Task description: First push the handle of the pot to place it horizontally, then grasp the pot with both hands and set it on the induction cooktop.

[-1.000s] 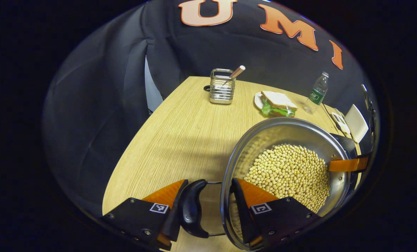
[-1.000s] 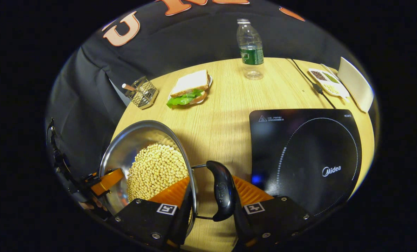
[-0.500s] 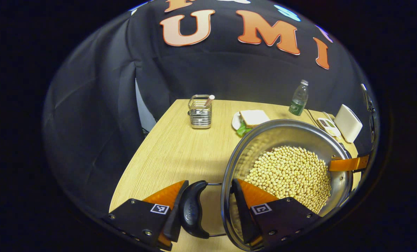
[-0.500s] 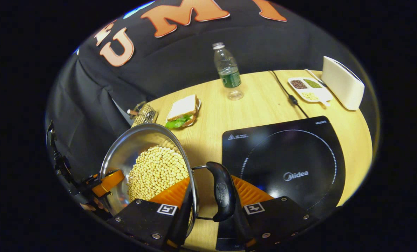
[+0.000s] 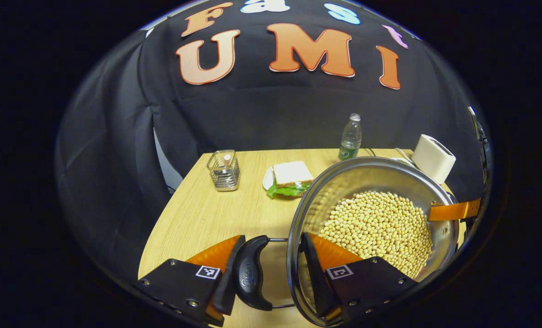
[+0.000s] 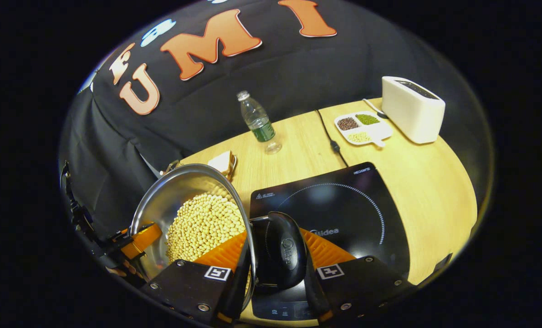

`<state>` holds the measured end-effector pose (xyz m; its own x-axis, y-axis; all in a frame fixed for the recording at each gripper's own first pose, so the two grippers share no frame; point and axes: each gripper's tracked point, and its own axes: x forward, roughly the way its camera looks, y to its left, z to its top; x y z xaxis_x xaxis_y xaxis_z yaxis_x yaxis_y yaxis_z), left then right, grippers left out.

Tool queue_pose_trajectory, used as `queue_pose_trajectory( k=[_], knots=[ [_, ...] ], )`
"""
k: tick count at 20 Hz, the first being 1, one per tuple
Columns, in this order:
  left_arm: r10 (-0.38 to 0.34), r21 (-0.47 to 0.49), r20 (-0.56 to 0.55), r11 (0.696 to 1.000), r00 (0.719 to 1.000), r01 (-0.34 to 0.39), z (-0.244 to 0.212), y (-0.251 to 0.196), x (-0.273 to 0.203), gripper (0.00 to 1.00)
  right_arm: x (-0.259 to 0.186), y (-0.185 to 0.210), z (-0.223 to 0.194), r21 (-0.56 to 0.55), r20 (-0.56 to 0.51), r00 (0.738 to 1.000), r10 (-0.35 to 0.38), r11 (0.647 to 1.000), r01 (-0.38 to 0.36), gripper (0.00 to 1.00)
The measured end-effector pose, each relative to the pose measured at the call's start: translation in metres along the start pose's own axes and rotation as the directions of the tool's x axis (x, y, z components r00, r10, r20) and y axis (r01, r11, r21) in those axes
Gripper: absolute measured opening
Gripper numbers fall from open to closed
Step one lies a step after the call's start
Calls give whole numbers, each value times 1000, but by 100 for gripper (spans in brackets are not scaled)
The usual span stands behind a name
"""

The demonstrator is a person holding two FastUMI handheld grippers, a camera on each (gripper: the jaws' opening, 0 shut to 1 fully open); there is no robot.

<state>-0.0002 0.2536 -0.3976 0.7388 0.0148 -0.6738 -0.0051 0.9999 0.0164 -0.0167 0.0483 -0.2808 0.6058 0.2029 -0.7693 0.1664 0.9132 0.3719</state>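
Carry: round steel pot of yellow beans (image 5: 380, 218) aloft | both hand-held grippers (image 5: 271, 269) (image 6: 275, 269) apparently pinching rim-and-handle | keep level, centre over flat black induction cooktop (image 6: 344, 209).

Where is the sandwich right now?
In the left gripper view the sandwich sits on the table, between the wire holder and the pot.

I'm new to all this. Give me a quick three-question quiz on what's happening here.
1. True or false: the pot already sits on the induction cooktop.
2. What fills the pot? A) water B) soybeans C) rice
3. What does each tool, left tool and right tool, clamp?

Key: 1. False; it is held up, beside the cooktop. 2. B. 3. The pot's rim and side handle, one on each side.
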Motion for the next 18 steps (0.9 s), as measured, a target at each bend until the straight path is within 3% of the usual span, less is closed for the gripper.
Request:
queue_pose_trajectory(
  k=[12, 14, 15, 18],
  knots=[
    [-105, 62, 35, 993, 994, 103, 13, 5, 12, 69, -49, -86, 23, 93, 80, 994, -79, 993, 71, 55],
    [-119, 71, 31, 991, 992, 117, 17, 8, 13, 69, -52, -103, 24, 111, 80, 992, -92, 990, 83, 50],
    [-125, 75, 29, 990, 992, 122, 19, 8, 11, 69, -54, -111, 24, 120, 80, 992, -99, 989, 89, 54],
    [-143, 76, 20, 987, 990, 141, 21, 9, 11, 67, -62, -125, 25, 135, 81, 990, -111, 986, 100, 55]
  ],
)
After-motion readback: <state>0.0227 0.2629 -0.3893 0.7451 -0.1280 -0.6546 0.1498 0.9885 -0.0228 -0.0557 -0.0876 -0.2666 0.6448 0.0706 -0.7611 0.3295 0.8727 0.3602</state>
